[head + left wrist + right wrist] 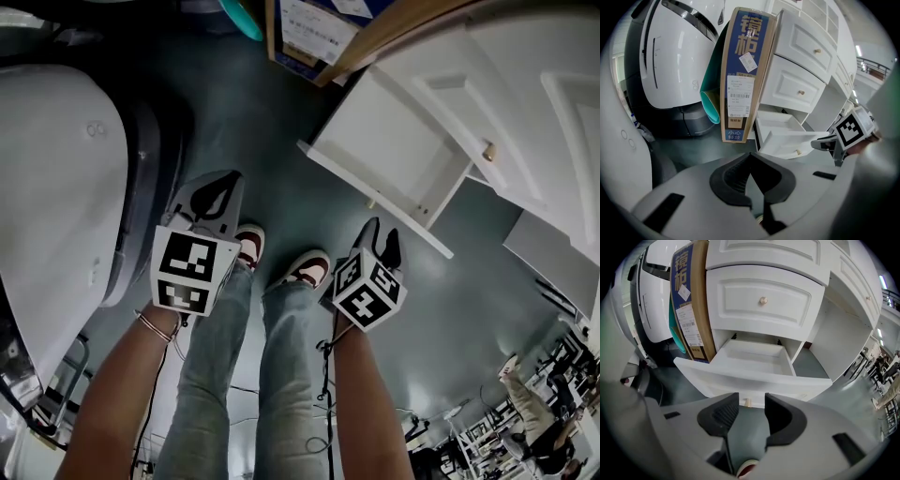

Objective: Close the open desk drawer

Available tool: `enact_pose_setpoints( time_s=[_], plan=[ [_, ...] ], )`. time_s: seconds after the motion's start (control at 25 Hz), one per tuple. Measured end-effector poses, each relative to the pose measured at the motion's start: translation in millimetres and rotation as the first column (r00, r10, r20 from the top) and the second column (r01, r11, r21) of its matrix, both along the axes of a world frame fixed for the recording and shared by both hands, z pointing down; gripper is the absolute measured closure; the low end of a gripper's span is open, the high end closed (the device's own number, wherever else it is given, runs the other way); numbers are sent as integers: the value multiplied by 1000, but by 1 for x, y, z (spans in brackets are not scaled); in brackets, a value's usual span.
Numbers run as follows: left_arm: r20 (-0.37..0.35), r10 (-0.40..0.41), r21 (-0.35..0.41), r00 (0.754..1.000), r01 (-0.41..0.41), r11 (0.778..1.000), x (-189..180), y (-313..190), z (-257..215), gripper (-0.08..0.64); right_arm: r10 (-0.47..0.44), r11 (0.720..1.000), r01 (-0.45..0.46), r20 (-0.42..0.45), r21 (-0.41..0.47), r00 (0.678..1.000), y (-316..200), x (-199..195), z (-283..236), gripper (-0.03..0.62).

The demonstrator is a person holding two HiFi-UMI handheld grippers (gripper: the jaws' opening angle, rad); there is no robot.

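Two grippers hang before the white desk (787, 268), whose bottom drawer (754, 357) stands pulled out and empty. The right gripper (751, 409), jaws wide and holding nothing, has the drawer's knob (747, 402) at 12 o'clock. The left gripper (751, 157), jaws together and empty, sees the drawer at 2 o'clock. A square, centred push beside the knob looks likeliest to slide it home without jamming.

We find the open drawer (740, 378) jutting toward us at floor level, beneath a shut drawer (764, 301). A tall carton (691, 301) stands just left of both, with a bulky machine (651, 291) farther left. Our right tool (752, 411) is near the open drawer's front, and our left tool (750, 161) is to its left.
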State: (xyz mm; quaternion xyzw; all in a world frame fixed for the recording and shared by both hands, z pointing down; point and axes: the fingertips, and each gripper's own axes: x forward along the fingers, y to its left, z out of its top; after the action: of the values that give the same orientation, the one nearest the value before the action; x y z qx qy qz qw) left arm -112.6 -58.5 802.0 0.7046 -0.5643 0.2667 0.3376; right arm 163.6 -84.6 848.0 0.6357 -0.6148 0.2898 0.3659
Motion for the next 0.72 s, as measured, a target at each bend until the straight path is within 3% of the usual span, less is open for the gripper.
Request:
enact_pose_setpoints(
  time_s=[0.32, 0.72],
  plan=[
    [12, 41, 8, 999, -41, 999, -3, -4, -1, 548, 23, 1000, -23, 16, 8, 1000, -9, -2, 2, 411],
    [19, 35, 1, 999, -35, 999, -12, 4, -2, 548, 64, 996, -66, 43, 55, 997, -19, -5, -1, 416]
  ],
)
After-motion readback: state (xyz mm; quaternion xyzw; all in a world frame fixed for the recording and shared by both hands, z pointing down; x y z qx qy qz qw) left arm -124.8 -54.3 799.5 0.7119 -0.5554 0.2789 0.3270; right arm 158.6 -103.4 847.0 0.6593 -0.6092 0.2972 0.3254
